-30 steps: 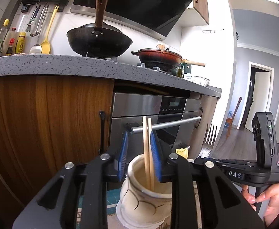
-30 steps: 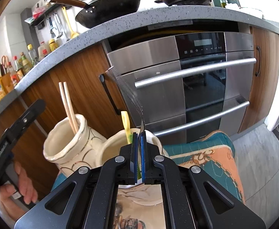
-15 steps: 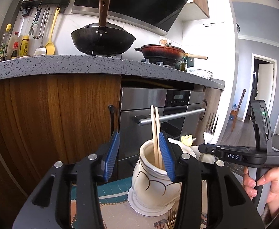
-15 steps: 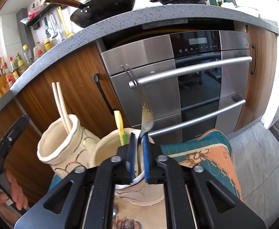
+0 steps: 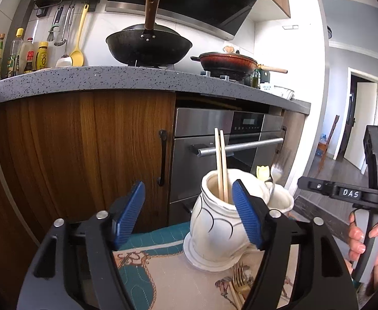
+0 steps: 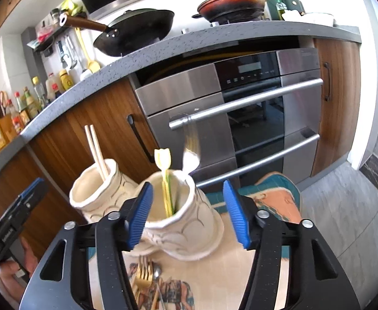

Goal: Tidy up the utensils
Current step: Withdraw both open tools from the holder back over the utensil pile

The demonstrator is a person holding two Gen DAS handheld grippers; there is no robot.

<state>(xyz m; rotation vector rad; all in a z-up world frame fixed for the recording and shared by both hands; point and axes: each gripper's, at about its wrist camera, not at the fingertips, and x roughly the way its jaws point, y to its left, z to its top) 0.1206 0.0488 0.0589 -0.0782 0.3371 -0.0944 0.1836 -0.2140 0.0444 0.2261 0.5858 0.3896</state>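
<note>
With both sets of jaws just opened wide and empty, thin, stiff, slippery forks (image 6: 143,275) are best taken by their handles.

Beyond the gripper, a steel oven (image 6: 240,118) sits under a grey countertop (image 5: 85,77). Above it stand 2 pans: a black wok (image 5: 149,45) and a red pan (image 5: 227,63). Bottles (image 5: 21,54) stand far left.

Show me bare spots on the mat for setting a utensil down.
Free: the mat left of the chopstick jar, and right of the tulip-stick jar toward the orange corner. Crowded: the loose forks before both jars.
</note>
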